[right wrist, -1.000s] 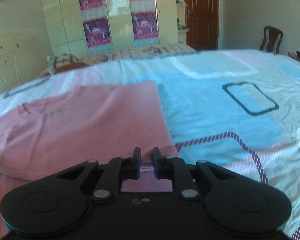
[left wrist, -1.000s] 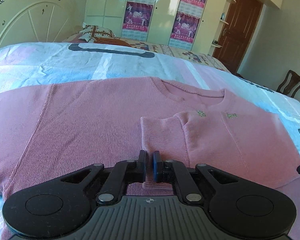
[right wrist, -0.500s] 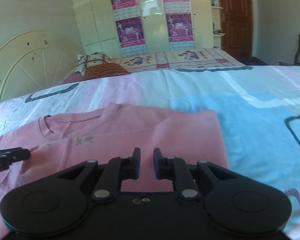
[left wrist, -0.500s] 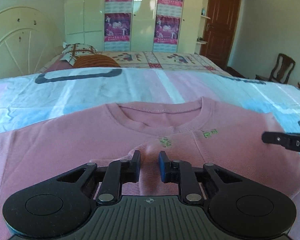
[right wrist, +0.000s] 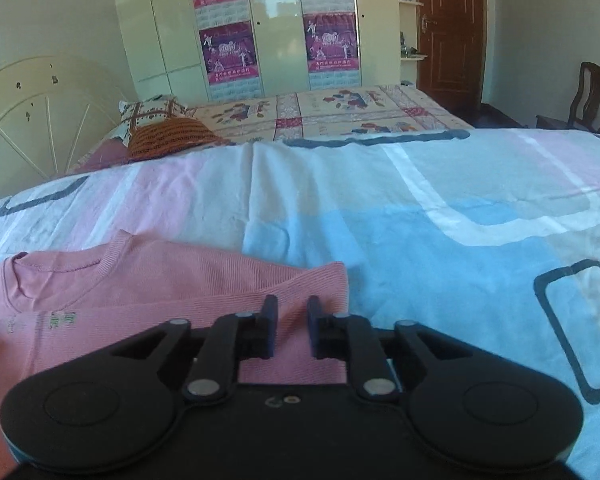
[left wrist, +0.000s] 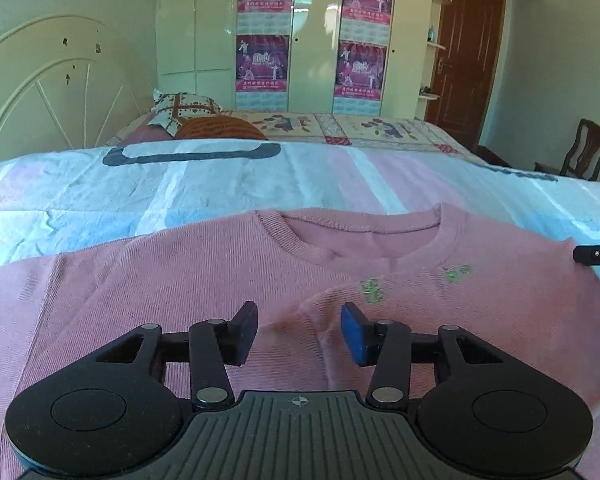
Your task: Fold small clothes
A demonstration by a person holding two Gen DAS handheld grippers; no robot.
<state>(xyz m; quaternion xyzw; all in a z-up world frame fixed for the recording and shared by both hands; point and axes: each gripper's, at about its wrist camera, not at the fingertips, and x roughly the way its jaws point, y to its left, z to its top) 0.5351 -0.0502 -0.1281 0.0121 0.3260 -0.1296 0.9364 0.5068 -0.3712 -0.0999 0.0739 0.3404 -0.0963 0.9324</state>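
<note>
**Pink sweater on bed, both tongs clear of the cloth**

Left gripper (left wrist: 299,330): fingers spread wide, nothing between them. One blue pad (left wrist: 351,334) faces inward. The tongs sit low over the chest of the pink sweater (left wrist: 180,300), just below the neckline.

Right gripper (right wrist: 288,326): fingers apart with a narrow gap, pink cloth visible through the gap beneath them; no fabric is pinched. It sits over the sweater's right edge, near the folded-in corner (right wrist: 332,280). Its dark tip also enters the left wrist view at the right border (left wrist: 598,253), just above the garment's edge.

Condition of the garment: fine ribbed knit, dusty pink, round ribbed collar (left wrist: 360,240) pointing away from the tongs. Two small green embroidered marks (left wrist: 456,274) sit below the collar. A fold line runs diagonally across the chest from the right side, where one part of the sweater lies laid over the body, its edge crossing the embroidery. The left portion extends flat toward the left border, with a shoulder seam visible.

Location: the sweater lies spread on a bedsheet (right wrist: 420,220) of pale blue, pink and white blocks with dark outlined rectangles. Beyond are a patterned pillow (left wrist: 180,110), a cream headboard (left wrist: 52,80), wardrobe doors bearing purple posters (left wrist: 262,64), a brown door (right wrist: 448,32) and a wooden chair (right wrist: 592,96).
</note>
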